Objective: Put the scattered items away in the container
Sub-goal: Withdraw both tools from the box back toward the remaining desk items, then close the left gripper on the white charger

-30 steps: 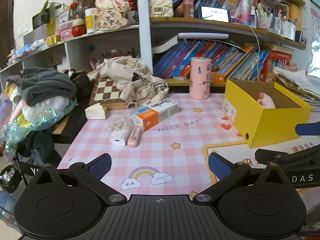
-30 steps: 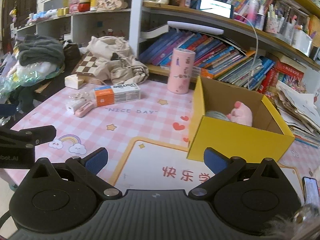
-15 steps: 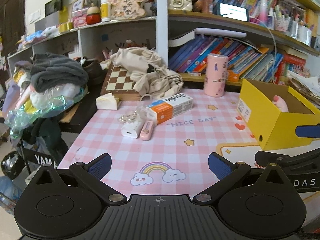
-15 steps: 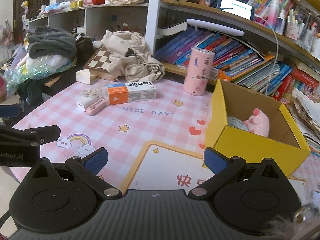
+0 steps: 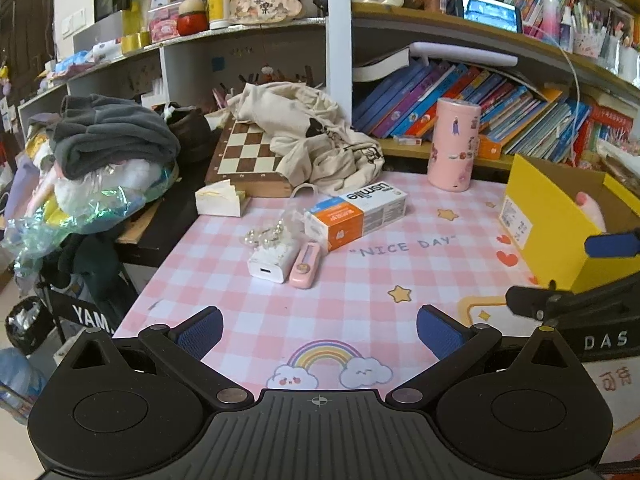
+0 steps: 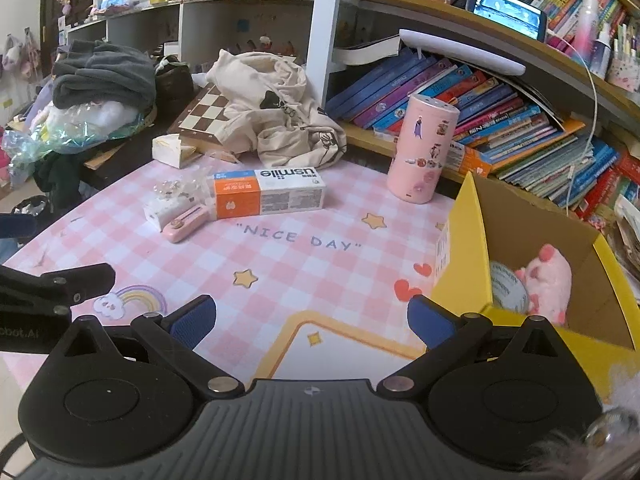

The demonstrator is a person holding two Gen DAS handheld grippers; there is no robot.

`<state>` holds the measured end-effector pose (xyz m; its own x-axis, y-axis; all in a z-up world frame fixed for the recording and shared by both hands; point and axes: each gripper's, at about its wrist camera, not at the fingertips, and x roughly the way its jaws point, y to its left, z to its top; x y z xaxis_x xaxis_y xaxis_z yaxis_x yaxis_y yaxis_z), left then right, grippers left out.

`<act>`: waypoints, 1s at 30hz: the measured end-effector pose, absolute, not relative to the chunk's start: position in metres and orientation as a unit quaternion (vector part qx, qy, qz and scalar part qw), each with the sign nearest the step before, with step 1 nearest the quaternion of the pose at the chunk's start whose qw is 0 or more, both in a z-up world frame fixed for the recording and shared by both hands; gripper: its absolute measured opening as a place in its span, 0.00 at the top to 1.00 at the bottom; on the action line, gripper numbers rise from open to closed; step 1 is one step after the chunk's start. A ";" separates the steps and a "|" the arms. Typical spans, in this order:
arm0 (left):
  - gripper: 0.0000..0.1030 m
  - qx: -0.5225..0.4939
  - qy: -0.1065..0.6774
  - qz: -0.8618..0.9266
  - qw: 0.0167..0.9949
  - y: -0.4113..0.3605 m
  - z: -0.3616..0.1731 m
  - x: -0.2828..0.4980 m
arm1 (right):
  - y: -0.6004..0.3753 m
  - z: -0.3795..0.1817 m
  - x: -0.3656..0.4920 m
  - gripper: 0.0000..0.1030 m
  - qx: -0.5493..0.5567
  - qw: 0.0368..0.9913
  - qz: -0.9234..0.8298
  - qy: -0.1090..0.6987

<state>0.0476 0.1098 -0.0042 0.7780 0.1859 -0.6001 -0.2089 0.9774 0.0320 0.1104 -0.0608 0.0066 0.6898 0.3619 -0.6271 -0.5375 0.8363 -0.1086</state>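
Left gripper (image 5: 319,332) hung over the near edge of the pink checked mat (image 5: 360,292), blue pads spread wide and nothing between them; right gripper (image 6: 310,320) hovered the same way, fingers apart and empty, just in front of the yellow box (image 6: 460,264). Under the left one, a rainbow with two clouds printed on the mat; further in, the scattered lot sat bunched together in the middle-left of the mat, well apart from the box. Nearest of them, a small pink case (image 5: 305,266), rounded and oblong, lying flat beside a white charger (image 5: 271,263), blocky, with its port facing the camera; the two looked to be touching. Right behind the charger, a string of pearly beads (image 5: 264,235) in a loose heap with some clear wrapping. Next back, the toothpaste carton (image 5: 356,216), long, white with an orange end and "usmile" on top, lying flat and angled across the mat. Over on the right, the box stood open-topped, cardboard brown inside; a pink plush (image 6: 550,280) and a roll of tape (image 6: 506,288) already lay in it. Beyond, a pink sticker-covered cylinder (image 6: 424,148) stood upright by the shelf; behind the carton, a chessboard (image 5: 250,156) under a crumpled beige bag (image 5: 316,136); rows of books at the back.
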 end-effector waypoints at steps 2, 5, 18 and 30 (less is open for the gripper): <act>0.00 -0.016 0.321 0.105 0.941 0.112 -0.007 0.055 | -0.059 0.005 0.119 0.00 -0.143 0.907 0.249 0.308; 0.00 -0.012 0.329 0.103 0.939 0.114 -0.010 0.066 | -0.056 0.001 0.133 0.00 -0.138 0.906 0.249 0.314; 0.00 0.001 0.335 0.086 0.938 0.125 -0.021 0.112 | -0.031 -0.004 0.188 0.00 -0.119 0.901 0.269 0.320; 0.00 0.006 0.336 0.125 0.934 0.156 -0.033 0.162 | 0.004 -0.017 0.238 0.00 -0.097 0.880 0.311 0.346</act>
